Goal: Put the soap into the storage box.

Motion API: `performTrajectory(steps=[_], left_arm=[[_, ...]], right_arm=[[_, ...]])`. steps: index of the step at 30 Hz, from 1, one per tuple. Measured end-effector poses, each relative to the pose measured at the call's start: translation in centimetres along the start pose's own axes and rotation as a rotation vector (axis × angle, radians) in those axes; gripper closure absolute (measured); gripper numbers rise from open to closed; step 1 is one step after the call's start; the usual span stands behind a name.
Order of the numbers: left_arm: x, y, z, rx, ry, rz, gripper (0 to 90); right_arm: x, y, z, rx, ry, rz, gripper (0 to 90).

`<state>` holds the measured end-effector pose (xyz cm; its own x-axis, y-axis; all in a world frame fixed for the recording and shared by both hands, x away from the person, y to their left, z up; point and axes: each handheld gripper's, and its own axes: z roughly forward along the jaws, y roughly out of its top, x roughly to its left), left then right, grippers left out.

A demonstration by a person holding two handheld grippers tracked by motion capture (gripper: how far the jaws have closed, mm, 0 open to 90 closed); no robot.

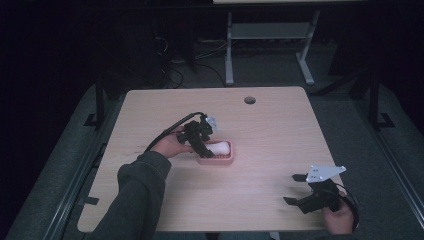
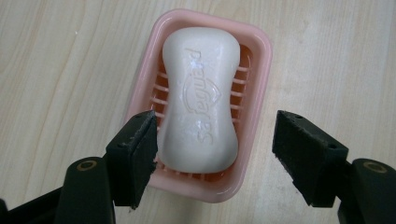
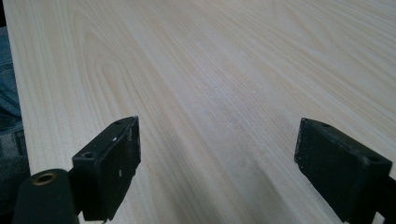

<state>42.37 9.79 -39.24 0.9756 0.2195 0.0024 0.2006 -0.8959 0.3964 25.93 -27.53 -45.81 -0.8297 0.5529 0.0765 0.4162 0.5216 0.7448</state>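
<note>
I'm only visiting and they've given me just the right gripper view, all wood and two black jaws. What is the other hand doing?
Observer: The left gripper hangs open over a white soap bar, one jaw on each side of it.
Operator: Is the soap lying loose on the table?
Observer: No, it lies in a pink soap dish with a slotted floor.
Operator: And where is my gripper compared with that?
Observer: The right gripper is at the table's near right corner, well apart from the dish, jaws open with nothing between them.
</note>
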Motion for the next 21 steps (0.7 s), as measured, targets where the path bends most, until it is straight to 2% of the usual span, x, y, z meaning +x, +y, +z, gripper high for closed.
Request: performTrajectory(steps=[4, 6, 14, 21], left_arm=[[-0.2, -0.2, 0.0, -0.001, 0.001, 0.002, 29.1], [-0.3, -0.3, -0.1, -0.011, -0.005, -0.012, 29.0], [-0.9, -0.6, -0.8, -0.030, 0.008, -0.007, 28.5], [-1.5, -1.0, -1.1, -0.038, 0.002, -0.007, 28.1]], right_arm=[[-0.1, -0.1, -0.2, -0.007, -0.012, 0.007, 14.2], [-0.1, -0.2, -0.2, -0.005, -0.010, 0.011, 14.2], [-0.1, -0.1, -0.1, 0.003, -0.014, 0.011, 14.2], [-0.1, -0.2, -0.1, 0.004, -0.020, 0.011, 14.2]])
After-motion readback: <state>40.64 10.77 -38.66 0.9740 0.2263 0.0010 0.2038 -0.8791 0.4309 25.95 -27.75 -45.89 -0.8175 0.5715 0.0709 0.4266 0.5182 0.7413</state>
